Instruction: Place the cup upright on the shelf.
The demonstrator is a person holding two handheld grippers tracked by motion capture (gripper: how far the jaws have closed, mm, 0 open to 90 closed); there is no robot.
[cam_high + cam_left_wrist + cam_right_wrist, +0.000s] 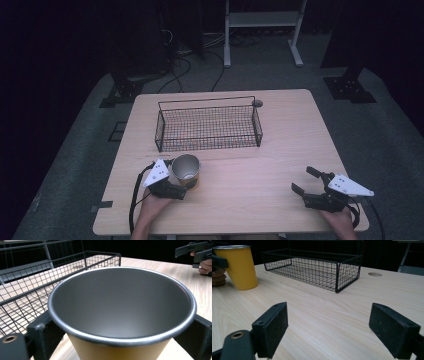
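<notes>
Right up close, the yellow cup (120, 315) stands on the table (260, 175) just in front of the basket (207, 125), pinched by the left gripper (180, 187), looking light, hard and smooth, while the right gripper (307, 182) waits wide open, holding nothing.

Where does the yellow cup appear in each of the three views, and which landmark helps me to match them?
High view: the yellow cup stands left of centre near the front edge, between the jaws of the left hand-held gripper.
Left gripper view: the cup is in the centre, very close, between the jaws.
Right gripper view: it stands at the upper left.
Shared landmark: the black wire basket behind it.
</notes>
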